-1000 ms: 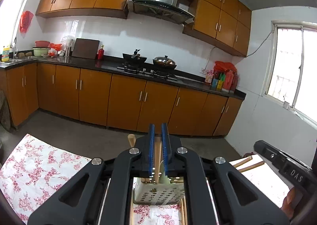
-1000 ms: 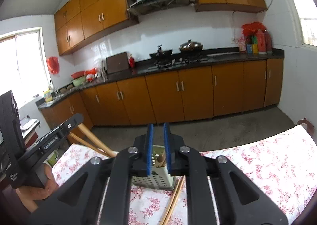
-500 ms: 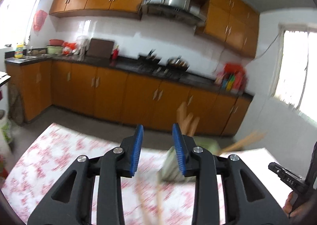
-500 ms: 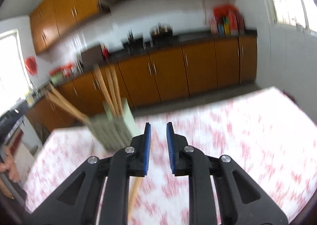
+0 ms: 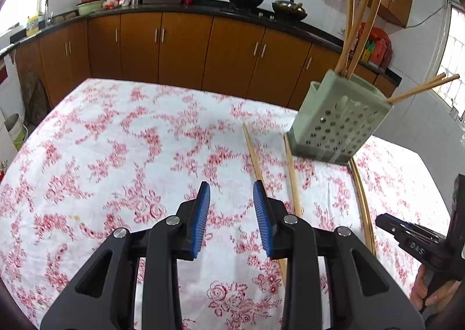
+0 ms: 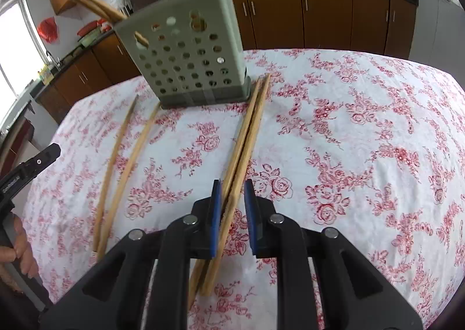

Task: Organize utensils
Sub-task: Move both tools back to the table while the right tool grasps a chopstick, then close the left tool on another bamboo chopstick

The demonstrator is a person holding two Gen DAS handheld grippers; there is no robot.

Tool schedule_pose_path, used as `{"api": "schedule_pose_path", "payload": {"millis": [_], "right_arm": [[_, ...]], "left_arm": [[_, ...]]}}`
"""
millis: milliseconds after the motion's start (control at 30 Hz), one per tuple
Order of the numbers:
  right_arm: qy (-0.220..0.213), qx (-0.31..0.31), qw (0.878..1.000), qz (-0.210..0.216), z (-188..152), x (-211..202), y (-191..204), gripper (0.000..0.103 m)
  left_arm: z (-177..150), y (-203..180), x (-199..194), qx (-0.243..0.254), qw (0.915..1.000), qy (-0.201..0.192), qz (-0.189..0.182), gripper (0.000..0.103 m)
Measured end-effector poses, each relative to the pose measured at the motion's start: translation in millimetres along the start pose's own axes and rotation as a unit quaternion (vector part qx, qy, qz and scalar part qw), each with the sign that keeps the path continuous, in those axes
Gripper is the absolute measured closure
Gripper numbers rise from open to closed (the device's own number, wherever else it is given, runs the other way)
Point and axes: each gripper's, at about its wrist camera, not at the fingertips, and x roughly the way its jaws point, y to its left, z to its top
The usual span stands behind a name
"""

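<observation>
A pale green perforated holder (image 5: 340,123) (image 6: 186,59) stands on the flowered tablecloth with several wooden chopsticks upright or leaning in it. Loose chopsticks lie in front of it: two single ones (image 5: 292,179) (image 6: 116,161) and a close pair (image 6: 247,138) (image 5: 361,199). My left gripper (image 5: 231,183) hovers open over bare cloth, and the nearest single chopstick (image 5: 255,164) runs under its right finger. My right gripper (image 6: 232,183) is low over the pair, jaws narrowly apart. The pair passes between them close to the left pad (image 6: 216,205), which hides part of it; no grip shows.
The table (image 5: 101,141) is covered by a white cloth with red roses. Each view shows the other gripper at its edge (image 5: 412,240) (image 6: 29,167), held by a hand (image 6: 17,248). Brown kitchen cabinets (image 5: 180,48) and a dark counter run behind the table.
Both grippers dropped toward the table and tipped down, so the cloth and loose chopsticks now fill the views. The left jaws went from nearly shut to apart; the right jaws widened slightly.
</observation>
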Motion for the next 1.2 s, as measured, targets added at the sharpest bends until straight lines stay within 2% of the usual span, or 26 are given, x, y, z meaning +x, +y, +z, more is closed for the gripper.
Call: {"api": "schedule_pose_path", "payload": {"millis": [200,233,300,467,567,700,800,867,900,1100,1200], "right_arm": [[0.007,-0.013,0.999,-0.034,-2.0,8.5,-2.8,0.089],[0.007,-0.012,0.999,-0.042,-2.5,9.7,-5.0,0.093],[0.002,-0.01,0.999,-0.053,-2.4,9.9,-10.8,0.095],[-0.011,0.015,0.993,-0.114,-0.3,5.1,-39.4,0.095],[-0.013,0.044,0.992,-0.12,0.4,0.7,-60.0,0.095],[-0.015,0.038,0.992,-0.121,-1.3,-2.2,-64.4,0.095],[-0.018,0.03,0.992,-0.123,-5.1,-2.9,-62.4,0.095],[-0.019,0.025,0.992,-0.118,-4.5,0.1,-59.7,0.095],[-0.019,0.02,0.993,-0.117,-4.9,-0.2,-56.9,0.095],[-0.023,-0.006,0.993,-0.117,-3.5,2.0,-48.5,0.095],[-0.025,-0.007,0.992,-0.123,0.3,4.5,-50.5,0.095]], "left_arm": [[-10.9,-0.1,7.6,-0.006,0.9998,0.018,-0.011,0.071],[-12.2,-0.8,9.4,-0.006,0.9996,0.022,-0.014,0.071],[-13.1,-4.7,12.6,-0.006,0.9994,0.027,-0.019,0.071],[-19.5,-16.3,21.3,0.0,0.9982,0.045,-0.039,0.071],[-23.8,-25.2,27.3,0.01,0.9972,0.057,-0.048,0.071],[-27.4,-38.3,38.7,0.03,0.9958,0.074,-0.046,0.071],[-30.1,-46.5,47.8,0.044,0.9951,0.083,-0.032,0.074],[-32.1,-51.0,51.3,0.061,0.9951,0.077,-0.009,0.091],[-31.8,-51.1,51.8,0.067,0.9949,0.075,0.001,0.094],[-20.4,-15.6,51.9,0.024,0.9963,0.066,0.05,0.096],[-18.3,-2.9,50.6,0.019,0.9962,0.064,0.055,0.096]]}}
